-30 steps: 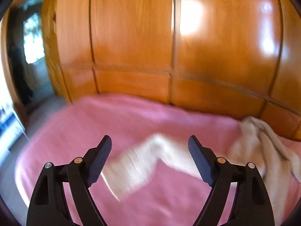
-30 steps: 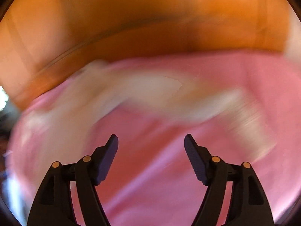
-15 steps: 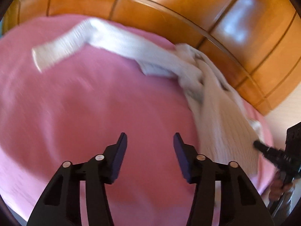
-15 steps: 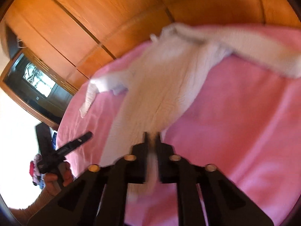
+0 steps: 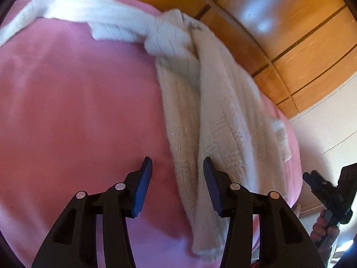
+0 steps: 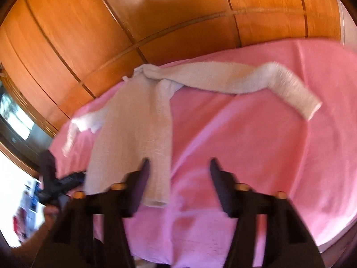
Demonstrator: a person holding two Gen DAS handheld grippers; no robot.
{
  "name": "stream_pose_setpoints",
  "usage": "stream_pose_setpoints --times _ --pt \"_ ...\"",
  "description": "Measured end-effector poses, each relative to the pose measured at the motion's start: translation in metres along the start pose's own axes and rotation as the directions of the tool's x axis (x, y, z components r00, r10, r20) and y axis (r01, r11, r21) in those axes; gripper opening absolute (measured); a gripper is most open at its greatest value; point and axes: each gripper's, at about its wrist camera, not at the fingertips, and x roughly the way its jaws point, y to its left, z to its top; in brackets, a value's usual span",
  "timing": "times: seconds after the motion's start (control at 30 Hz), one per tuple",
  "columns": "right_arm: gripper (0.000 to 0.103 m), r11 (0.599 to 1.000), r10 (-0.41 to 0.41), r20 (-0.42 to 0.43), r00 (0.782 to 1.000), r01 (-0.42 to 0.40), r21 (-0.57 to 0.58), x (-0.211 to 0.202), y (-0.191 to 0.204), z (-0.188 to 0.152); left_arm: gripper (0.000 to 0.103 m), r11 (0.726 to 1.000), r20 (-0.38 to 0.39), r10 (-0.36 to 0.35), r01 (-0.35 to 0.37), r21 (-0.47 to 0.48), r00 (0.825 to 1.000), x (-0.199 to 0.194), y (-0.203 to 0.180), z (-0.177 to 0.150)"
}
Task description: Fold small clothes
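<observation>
Two black plastic grippers, each with a pair of angular fingers branching from triangular cut-out frames. On the left gripper: dark blue ribbed pads on the inner faces of the fingertips, silver round screws at the joints, four in a row across the frame. On the right gripper: the same black frame, blurred, dark pads, brass-orange round screws at the joints. Seen from the left camera, bare skin of the right hand wrapped round a black handle, knuckles pinkish. Seen from the right camera, the left hand, blurred, with a brownish sleeve at the wrist.
</observation>
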Motion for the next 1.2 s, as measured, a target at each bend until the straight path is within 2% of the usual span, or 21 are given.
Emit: stream_pose_setpoints --times 0.07,0.1,0.13,0.2,0.23,0.27,0.33,0.4,0.53,0.63,0.7,0.77,0.8,0.83,0.9,0.93,1.0,1.07,1.13,1.2 --pt "0.058 0.998 0.066 -0.034 0.997 -0.065 0.017 0.022 0.005 -0.002 0.046 0.999 0.006 -0.026 0.026 -0.028 1.000 0.001 -0.001 0.002" --pt "0.058 0.996 0.084 -0.053 0.995 -0.083 0.016 0.036 0.009 -0.002 0.042 0.997 0.000 -0.053 0.053 -0.054 0.999 0.000 0.001 0.002" --pt "0.058 0.995 0.100 -0.073 0.992 -0.099 0.010 0.044 0.011 -0.002 0.037 0.991 -0.009 -0.100 0.099 -0.087 0.995 0.003 0.003 0.004" --pt "0.055 0.994 0.106 -0.120 0.987 -0.107 -0.003 0.070 0.016 -0.004 0.012 0.984 -0.029 -0.138 0.134 -0.114 0.990 0.008 0.004 0.008" --pt "0.043 0.995 0.094 -0.163 0.982 -0.096 -0.009 0.089 0.019 -0.006 0.007 0.986 -0.029 -0.131 0.127 -0.109 0.991 0.011 0.005 0.012" --pt "0.017 0.996 0.083 -0.192 0.978 -0.087 -0.009 0.100 0.019 -0.008 0.005 0.987 -0.027 -0.126 0.123 -0.105 0.992 0.011 0.004 0.013" --pt "0.012 0.998 0.054 -0.210 0.976 -0.062 -0.033 0.108 0.024 -0.010 0.004 0.989 -0.001 -0.121 0.120 -0.081 0.993 0.000 0.001 0.016" --pt "0.010 0.993 0.071 -0.166 0.984 -0.085 -0.079 0.084 0.035 -0.005 0.003 0.992 0.028 -0.115 0.116 -0.040 0.993 -0.013 -0.012 0.017" --pt "0.008 0.972 0.100 -0.042 0.994 -0.107 -0.209 0.007 0.061 0.007 0.003 0.990 0.129 -0.114 0.102 0.096 0.985 -0.091 -0.026 0.025" --pt "0.006 0.940 0.120 -0.006 0.993 -0.115 -0.320 -0.046 0.077 0.002 0.003 0.983 0.185 -0.107 0.077 0.166 0.977 -0.157 -0.028 0.020" --pt "0.006 0.914 0.110 -0.031 0.993 -0.113 -0.389 -0.064 0.086 -0.012 0.003 0.980 0.192 -0.060 0.020 0.200 0.980 -0.188 -0.022 0.007" --pt "0.006 0.891 0.078 -0.143 0.987 -0.134 -0.435 -0.059 0.092 -0.042 0.003 0.976 0.171 0.029 -0.064 0.206 0.985 -0.205 -0.007 -0.014" --pt "0.006 0.888 0.064 -0.194 0.979 -0.144 -0.437 -0.051 0.093 -0.056 0.003 0.970 0.164 0.096 -0.129 0.207 0.982 -0.204 0.000 -0.025" --pt "0.007 0.894 0.071 -0.234 0.970 -0.165 -0.416 -0.044 0.091 -0.065 0.003 0.954 0.151 0.196 -0.224 0.199 0.969 -0.197 0.014 -0.036" --pt "0.013 0.908 0.109 -0.314 0.943 -0.223 -0.354 -0.026 0.084 -0.083 0.003 0.922 0.107 0.334 -0.348 0.167 0.937 -0.173 0.037 -0.045" --pt "0.029 0.918 0.115 -0.331 0.936 -0.228 -0.326 -0.018 0.079 -0.088 0.003 0.920 0.054 0.363 -0.367 0.136 0.930 -0.161 0.053 -0.054" --pt "0.051 0.939 0.099 -0.300 0.949 -0.188 -0.287 -0.014 0.067 -0.083 0.003 0.917 0.026 0.389 -0.390 0.083 0.921 -0.150 0.070 -0.067" --pt "0.051 0.963 0.054 -0.241 0.969 -0.114 -0.245 -0.010 0.048 -0.066 0.003 0.918 0.022 0.393 -0.394 0.053 0.919 -0.149 0.072 -0.071" --pt "0.051 0.978 -0.045 -0.155 0.987 0.012 -0.208 -0.004 0.025 -0.042 0.003 0.925 0.056 0.378 -0.380 0.024 0.924 -0.155 0.068 -0.073" --pt "0.050 0.965 -0.178 -0.072 0.981 0.160 -0.206 0.000 0.006 -0.024 0.003 0.930 0.107 0.361 -0.365 0.027 0.927 -0.161 0.061 -0.072"
